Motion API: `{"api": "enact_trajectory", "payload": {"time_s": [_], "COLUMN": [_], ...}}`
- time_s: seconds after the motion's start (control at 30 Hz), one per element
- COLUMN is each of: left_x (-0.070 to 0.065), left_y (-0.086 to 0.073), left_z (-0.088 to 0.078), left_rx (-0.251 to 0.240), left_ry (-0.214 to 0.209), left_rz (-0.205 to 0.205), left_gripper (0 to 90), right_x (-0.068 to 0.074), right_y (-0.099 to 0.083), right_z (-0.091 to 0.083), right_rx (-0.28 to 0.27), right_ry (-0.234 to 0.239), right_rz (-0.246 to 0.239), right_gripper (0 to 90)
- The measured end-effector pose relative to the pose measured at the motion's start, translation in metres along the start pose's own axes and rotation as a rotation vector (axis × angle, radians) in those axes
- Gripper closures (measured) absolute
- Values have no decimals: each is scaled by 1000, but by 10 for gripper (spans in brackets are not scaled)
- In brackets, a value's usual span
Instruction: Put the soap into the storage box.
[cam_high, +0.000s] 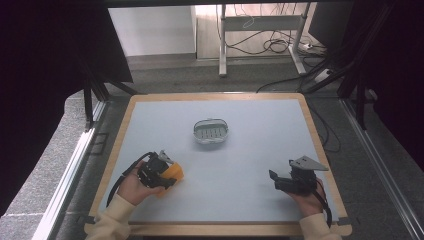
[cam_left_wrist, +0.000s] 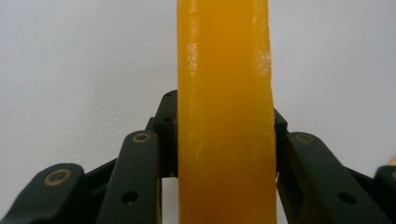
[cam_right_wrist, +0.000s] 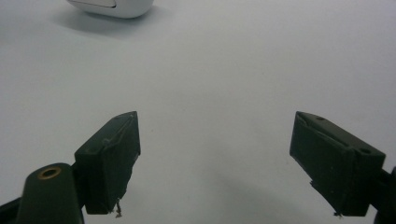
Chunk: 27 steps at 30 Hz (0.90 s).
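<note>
The translucent orange-yellow bar, soap-like in its waxy surface (cam_left_wrist: 225, 116), is clamped between the two black jaws of the left gripper (cam_left_wrist: 224, 135), which press on its two flat sides. In the left gripper view it rises straight up past the top edge, with faint pale scuffs along one side. From the high view the same orange bar (cam_high: 172, 173) sits at the near-left part of the pale grey tabletop (cam_high: 260, 150), just ahead of the person's left hand (cam_high: 131, 189); whether it touches the surface or is lifted slightly cannot be told from here. The left gripper (cam_high: 167, 175) points toward the middle of the table.

A small white oval dish with a slotted grey insert (cam_high: 211, 131) stands well apart from the bar, toward the far centre.

The right gripper (cam_right_wrist: 215, 163) has its jaws spread wide with nothing between them, over bare table. Its grey three-cornered plate (cam_high: 306, 163) shows above the right hand (cam_high: 311, 202) at the near-right. The dish's white rim (cam_right_wrist: 112, 7) appears ahead of it.
</note>
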<state>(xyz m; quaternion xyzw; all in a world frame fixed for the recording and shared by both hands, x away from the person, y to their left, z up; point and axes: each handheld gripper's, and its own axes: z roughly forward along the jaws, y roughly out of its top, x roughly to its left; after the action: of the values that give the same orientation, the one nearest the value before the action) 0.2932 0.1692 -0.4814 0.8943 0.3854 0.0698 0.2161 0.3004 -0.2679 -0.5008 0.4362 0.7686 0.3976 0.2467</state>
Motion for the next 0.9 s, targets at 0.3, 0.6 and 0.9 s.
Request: {"api": "enact_trajectory", "payload": {"time_s": [0.3, 0.6, 0.9], "left_x": [1, 6, 8], "left_y": [9, 14, 19], "left_z": [-6, -14, -16], "left_rx": [-17, -33, -40], "left_ry": [-26, -21, -39], "left_rz": [13, 19, 27], "left_gripper": [623, 624, 624], "right_x": [2, 1, 1], "right_y": [1, 0, 0], "right_z": [-1, -1, -1], "right_rx": [-8, -3, 2], "right_ry": [2, 0, -2], "right_rz": [-5, -2, 0], "right_gripper": [164, 164, 167]}}
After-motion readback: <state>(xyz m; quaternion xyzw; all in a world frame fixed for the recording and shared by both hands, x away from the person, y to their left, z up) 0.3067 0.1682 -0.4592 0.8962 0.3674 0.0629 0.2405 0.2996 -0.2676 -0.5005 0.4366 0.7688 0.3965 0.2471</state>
